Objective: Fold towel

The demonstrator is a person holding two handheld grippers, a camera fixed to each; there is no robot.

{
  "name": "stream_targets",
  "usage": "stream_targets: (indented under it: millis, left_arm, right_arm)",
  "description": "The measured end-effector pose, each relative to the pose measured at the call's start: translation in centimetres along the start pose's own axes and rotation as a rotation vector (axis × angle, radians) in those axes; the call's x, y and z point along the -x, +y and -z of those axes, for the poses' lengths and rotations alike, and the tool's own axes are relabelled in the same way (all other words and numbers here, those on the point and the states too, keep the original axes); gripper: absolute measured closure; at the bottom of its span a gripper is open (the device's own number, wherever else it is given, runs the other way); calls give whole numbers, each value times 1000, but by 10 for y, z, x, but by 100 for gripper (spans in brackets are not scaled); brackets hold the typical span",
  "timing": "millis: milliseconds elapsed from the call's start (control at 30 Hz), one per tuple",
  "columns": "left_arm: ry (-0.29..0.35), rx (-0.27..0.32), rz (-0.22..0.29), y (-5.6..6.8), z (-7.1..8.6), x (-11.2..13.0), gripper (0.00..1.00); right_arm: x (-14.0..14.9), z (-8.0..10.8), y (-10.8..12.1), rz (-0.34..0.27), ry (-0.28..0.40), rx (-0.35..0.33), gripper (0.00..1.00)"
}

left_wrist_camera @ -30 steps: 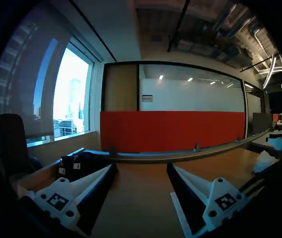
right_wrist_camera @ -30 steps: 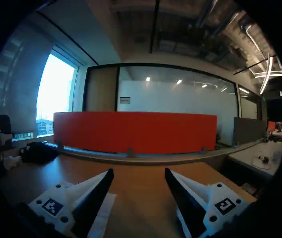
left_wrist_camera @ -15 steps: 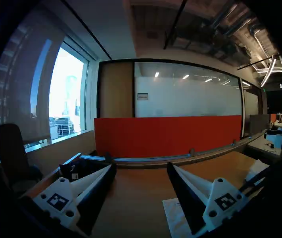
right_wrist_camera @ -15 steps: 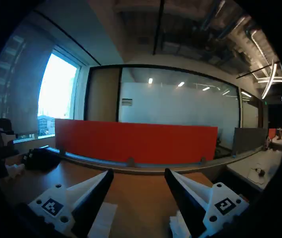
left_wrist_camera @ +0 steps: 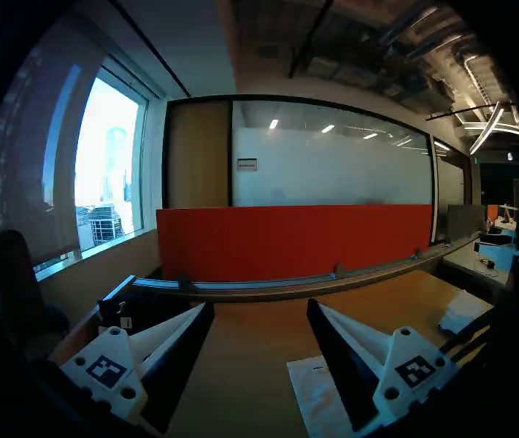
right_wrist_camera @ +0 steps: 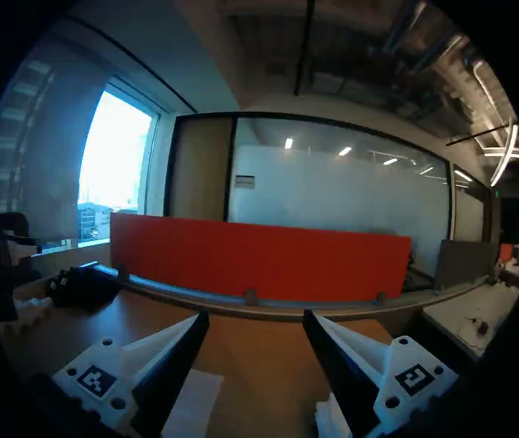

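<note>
1. Spread wide, gripping nothing: left hand-held gripper [left_wrist_camera: 258,306] and right hand-held gripper [right_wrist_camera: 254,315].
2. Held above desk [left_wrist_camera: 252,365], pointing level across the room.
3. Lying flat on desk, low by the fingers: white towel [left_wrist_camera: 306,383] [right_wrist_camera: 195,398].
4. Looks light, thin, limp; best pinched at a corner or edge, close to desk.

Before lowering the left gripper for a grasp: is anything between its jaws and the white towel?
Nothing visible does. The flat white cloth towel lies on the wooden desk just under the open left gripper, partly behind one finger; the black bag sits well off to the side.
</note>
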State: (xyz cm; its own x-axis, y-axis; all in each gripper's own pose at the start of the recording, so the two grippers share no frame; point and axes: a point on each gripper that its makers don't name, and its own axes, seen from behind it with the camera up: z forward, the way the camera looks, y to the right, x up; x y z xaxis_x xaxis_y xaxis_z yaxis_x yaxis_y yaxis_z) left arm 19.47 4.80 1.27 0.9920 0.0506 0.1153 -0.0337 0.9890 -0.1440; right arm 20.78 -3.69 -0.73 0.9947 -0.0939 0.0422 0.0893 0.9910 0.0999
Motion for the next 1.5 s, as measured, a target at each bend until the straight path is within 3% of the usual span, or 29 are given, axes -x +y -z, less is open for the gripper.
stream_targets:
  millis: [400,700,1500]
  left_arm:
    - [-81,171,-64,38,-1,12,6]
    - [-121,248,-105,55,0,28,6]
    - [-228,290,-127,63,2,107,6]
  right_arm:
    - [12,2,-33,82,-109,-189,0]
    - [22,2,-46,123,-150,-268,0]
    - [94,8,-69,173,-266,-361,0]
